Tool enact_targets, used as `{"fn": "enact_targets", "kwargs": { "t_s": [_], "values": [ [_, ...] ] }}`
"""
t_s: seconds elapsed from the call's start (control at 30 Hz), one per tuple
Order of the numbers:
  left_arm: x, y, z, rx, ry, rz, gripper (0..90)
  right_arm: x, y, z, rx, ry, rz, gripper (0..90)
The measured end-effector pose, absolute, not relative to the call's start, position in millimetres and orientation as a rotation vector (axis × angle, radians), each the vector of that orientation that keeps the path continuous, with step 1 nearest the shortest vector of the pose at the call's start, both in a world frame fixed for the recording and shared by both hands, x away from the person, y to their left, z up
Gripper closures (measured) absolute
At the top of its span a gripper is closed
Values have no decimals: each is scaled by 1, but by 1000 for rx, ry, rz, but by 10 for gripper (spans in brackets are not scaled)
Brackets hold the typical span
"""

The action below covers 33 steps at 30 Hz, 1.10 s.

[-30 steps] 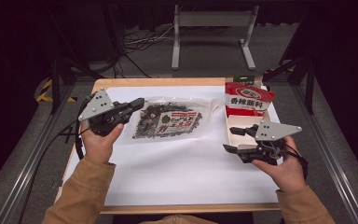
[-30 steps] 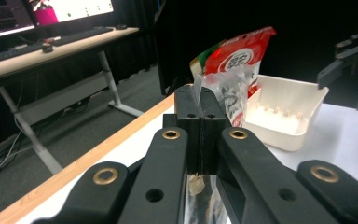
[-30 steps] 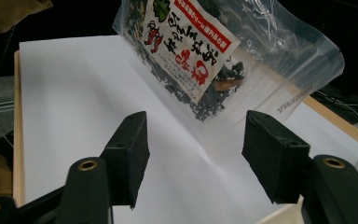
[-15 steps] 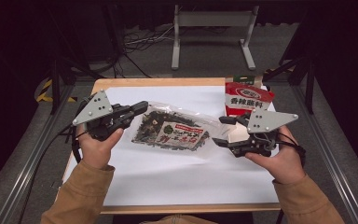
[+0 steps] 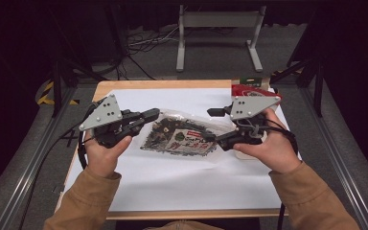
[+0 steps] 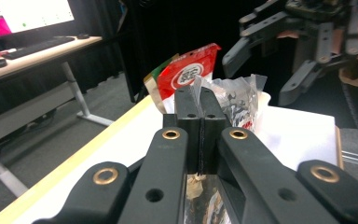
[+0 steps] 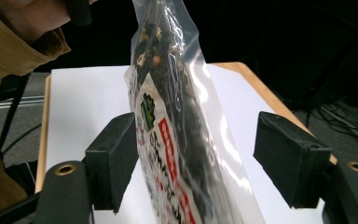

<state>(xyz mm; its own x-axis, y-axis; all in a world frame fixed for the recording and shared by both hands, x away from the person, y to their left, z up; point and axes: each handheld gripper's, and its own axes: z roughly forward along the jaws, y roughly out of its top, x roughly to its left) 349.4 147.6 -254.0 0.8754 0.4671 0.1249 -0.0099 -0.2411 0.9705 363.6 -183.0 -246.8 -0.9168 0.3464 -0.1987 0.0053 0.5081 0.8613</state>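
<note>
Holding clear snack bag (image 5: pixel 182 136) between both grippers, high view: bag over white sheet (image 5: pixel 172 177), left gripper (image 5: pixel 146 116) at its left end, right gripper (image 5: pixel 213 125) at right end, red packet (image 5: pixel 249 91) behind.
Left gripper view: jaws closed tight on bag's edge (image 6: pixel 200 93).
Right gripper view: jaws wide apart, bag (image 7: pixel 177 121) between pads, unclamped.
Step likely second grasp; next: close right jaws on bag.

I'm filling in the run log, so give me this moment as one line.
left gripper: shut on clear bag edge | right gripper: open, jaws either side of bag | bag: lifted off white sheet | red packet: untouched
</note>
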Motion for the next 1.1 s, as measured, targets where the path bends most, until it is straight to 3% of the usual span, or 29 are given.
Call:
{"fn": "enact_targets", "kwargs": {
  "t_s": [0.23,0.6,0.93,0.97,1.1],
  "values": [
    [347,142,-253,1779,338,441,900,371,-168,-249,278,2501,1344,318],
    [347,136,-252,1802,327,423,900,374,-158,-249,275,2624,1248,427],
    [347,133,-251,1812,318,415,900,376,-148,-254,274,2709,1117,607],
    [346,133,-251,1815,315,418,900,375,-147,-253,263,2723,1093,661],
    [347,131,-252,1809,312,405,900,372,-147,-251,284,2752,1067,702]
  ]
}}
